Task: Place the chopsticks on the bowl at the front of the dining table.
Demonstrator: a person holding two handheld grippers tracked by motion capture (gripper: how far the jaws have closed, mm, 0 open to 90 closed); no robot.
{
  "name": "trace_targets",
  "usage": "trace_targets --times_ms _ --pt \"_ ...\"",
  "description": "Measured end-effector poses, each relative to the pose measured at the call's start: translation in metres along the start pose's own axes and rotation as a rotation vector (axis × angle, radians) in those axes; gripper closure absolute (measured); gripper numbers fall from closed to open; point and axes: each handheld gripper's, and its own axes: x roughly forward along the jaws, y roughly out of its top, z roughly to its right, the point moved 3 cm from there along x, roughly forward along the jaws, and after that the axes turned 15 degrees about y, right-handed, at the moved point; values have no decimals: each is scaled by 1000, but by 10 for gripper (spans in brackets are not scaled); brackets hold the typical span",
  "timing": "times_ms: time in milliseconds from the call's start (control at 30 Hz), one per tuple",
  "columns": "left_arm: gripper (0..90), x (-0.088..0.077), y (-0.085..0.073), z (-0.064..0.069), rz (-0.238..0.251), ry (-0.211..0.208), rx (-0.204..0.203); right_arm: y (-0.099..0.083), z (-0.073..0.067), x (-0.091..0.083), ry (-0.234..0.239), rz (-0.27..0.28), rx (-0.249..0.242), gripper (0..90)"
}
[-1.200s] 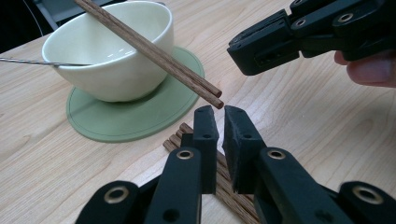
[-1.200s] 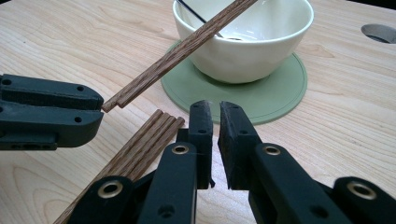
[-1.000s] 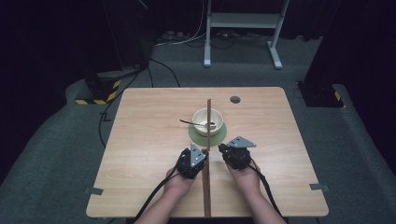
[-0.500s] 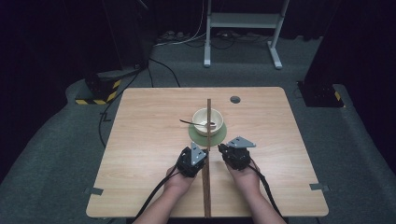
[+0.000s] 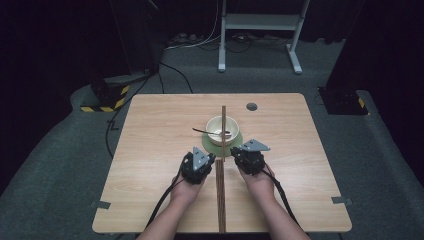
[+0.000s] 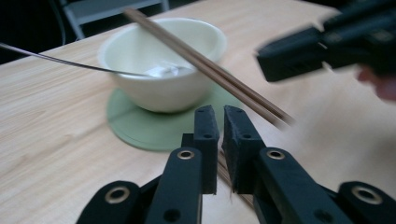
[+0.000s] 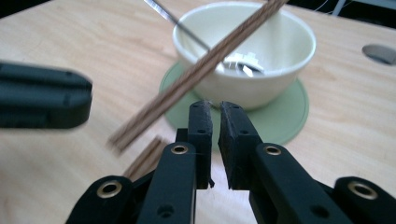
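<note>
A cream bowl (image 5: 216,126) (image 6: 163,88) (image 7: 280,51) stands on a green coaster (image 5: 232,146) at the table's middle. A metal spoon (image 5: 202,131) (image 6: 56,60) (image 7: 177,23) lies in it, handle to the left. A pair of long brown chopsticks (image 5: 223,117) (image 6: 210,70) (image 7: 201,60) leans across the bowl's rim. More brown sticks (image 5: 220,200) (image 7: 144,158) lie flat on the table toward the near edge. My left gripper (image 5: 205,160) (image 6: 215,116) is just left of the sticks, shut and holding nothing. My right gripper (image 5: 237,152) (image 7: 215,112) is just right of them, shut and holding nothing.
The wooden table (image 5: 160,130) has a round hole (image 5: 251,106) (image 7: 380,53) at its back right. A metal stand (image 5: 260,22) and a yellow-black striped box (image 5: 107,95) sit on the dark floor beyond the table.
Both grippers have edged slightly forward toward the bowl. The bowl, spoon and sticks have not moved.
</note>
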Motion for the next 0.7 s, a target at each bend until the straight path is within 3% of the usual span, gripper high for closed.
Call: trace_targets --times_ms 167,367,533,633,700 --pt "851 28 10 6 0 40 -12 15 8 17 -5 2 23 829" --pt "863 45 7 12 -32 62 -15 21 10 28 -14 -11 28 832" --pt "864 49 3 14 -49 56 -11 19 10 29 -26 -11 30 832" --pt "864 51 2 15 -47 59 -40 19 9 29 -23 -10 30 832" --pt "864 51 3 13 -52 56 -30 19 10 29 -28 -7 32 832"
